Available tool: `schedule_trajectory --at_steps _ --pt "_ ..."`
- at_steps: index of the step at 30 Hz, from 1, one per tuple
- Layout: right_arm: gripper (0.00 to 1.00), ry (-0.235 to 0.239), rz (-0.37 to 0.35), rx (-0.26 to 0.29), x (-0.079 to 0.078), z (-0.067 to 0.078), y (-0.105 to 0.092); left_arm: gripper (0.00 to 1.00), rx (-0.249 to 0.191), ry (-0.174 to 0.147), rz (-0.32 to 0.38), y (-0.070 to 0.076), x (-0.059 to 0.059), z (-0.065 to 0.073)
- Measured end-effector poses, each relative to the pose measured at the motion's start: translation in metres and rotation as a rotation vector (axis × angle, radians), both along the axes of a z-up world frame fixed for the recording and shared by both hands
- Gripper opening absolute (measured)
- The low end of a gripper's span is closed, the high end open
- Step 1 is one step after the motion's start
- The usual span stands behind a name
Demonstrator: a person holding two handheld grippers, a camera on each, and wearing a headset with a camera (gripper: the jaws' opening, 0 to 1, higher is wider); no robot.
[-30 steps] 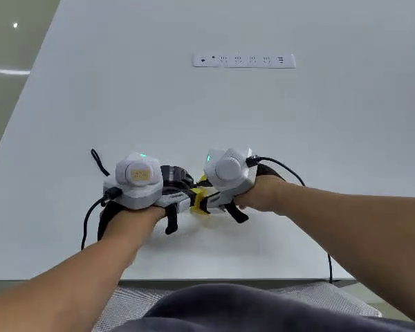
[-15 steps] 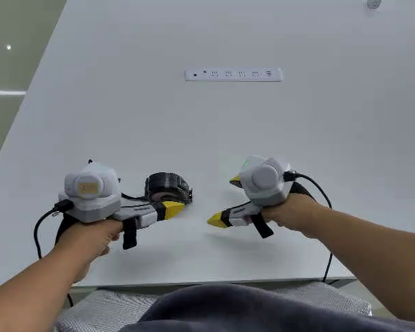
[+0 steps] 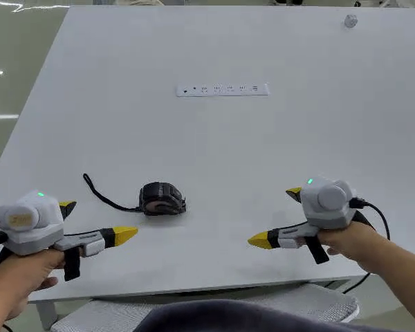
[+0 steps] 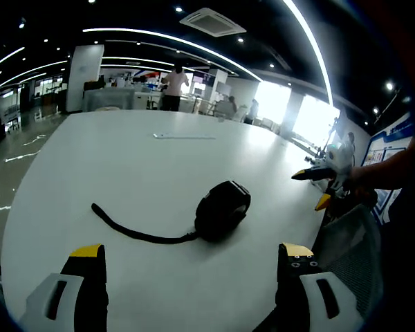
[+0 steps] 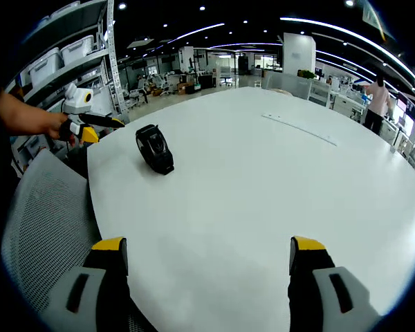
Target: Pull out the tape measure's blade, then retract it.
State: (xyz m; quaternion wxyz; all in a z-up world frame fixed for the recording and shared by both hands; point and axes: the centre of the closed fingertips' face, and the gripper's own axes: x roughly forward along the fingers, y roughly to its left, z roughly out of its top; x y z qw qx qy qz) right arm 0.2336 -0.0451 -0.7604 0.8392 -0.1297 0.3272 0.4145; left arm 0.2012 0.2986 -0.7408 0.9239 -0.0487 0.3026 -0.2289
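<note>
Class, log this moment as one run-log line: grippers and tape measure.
left gripper: open, empty | right gripper: open, empty | black round tape measure: lying on white table, untouched

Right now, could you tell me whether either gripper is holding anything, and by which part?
Nothing is held. The left gripper and the right gripper are both open, and the round black tape measure lies apart from them on the white table.

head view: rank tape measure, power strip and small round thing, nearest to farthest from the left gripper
1. tape measure, just right of the left gripper
2. power strip, mid-table
3. small round thing, far right corner
</note>
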Motion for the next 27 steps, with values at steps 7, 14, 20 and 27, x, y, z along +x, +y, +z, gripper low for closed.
schedule_trajectory --at_steps 7,14,20,27 --pt "1.00 -0.020 -0.148 0.039 -0.004 0.012 -0.053 1.00 -0.011 -0.012 0.036 0.019 -0.017 0.006" --pt "1.00 -0.023 -0.183 0.021 -0.016 0.021 -0.082 1.00 0.013 -0.029 0.031 0.033 -0.025 0.014" --pt "1.00 -0.021 -0.201 0.011 -0.023 0.017 -0.091 1.00 0.004 -0.063 0.043 0.035 -0.021 0.026" --pt "1.00 -0.006 -0.222 0.037 -0.023 0.015 -0.085 1.00 0.008 -0.057 0.024 0.030 -0.021 0.022"
